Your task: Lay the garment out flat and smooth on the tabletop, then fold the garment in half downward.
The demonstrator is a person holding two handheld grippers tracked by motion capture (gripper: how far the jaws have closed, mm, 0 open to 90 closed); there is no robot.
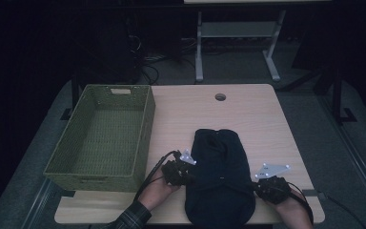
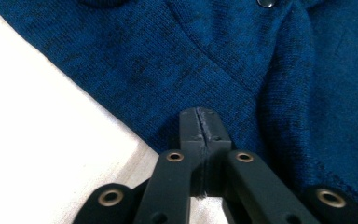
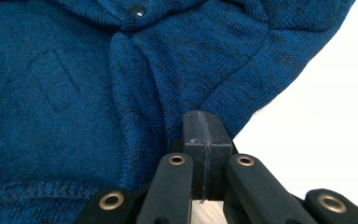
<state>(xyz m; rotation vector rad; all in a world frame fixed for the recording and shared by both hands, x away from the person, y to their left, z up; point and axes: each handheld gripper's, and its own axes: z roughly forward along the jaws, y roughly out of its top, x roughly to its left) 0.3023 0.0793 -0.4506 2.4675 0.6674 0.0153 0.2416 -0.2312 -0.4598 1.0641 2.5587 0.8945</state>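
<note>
Blue knit fabric lies closest to the person: a dark blue garment (image 1: 220, 174) folded into a long bundle on the near half of the wooden table (image 1: 262, 119); its long axis runs from the near edge away toward the far side, the rounded far end pointing at the small round hole (image 1: 220, 97) in the tabletop, the near end reaching the table's front edge. The left gripper (image 1: 183, 172) sits at the garment's left edge, the right gripper (image 1: 266, 185) at its right edge, each in one of the person's hands, a plaid sleeve (image 1: 133, 217) showing at the left wrist; both pairs of jaws are pressed together with no gap. In the left gripper view the closed tips (image 2: 199, 122) lie over the knit just inside its slanting edge; whether any cloth is pinched between them I cannot tell; a metal snap (image 2: 265, 3) shows farther along the fabric. In the right gripper view the closed tips (image 3: 204, 126) rest likewise at the knit's edge beside bare tabletop; a dark snap (image 3: 136, 10) sits on a fold beyond, and a small stitched rectangle marks the cloth to the left. Farther off, a green woven basket (image 1: 140, 138) stands on the left part of the table, apart from the garment, its long axis also running near to far; beyond the table a white metal frame (image 1: 199, 47) stands on the dark floor.
</note>
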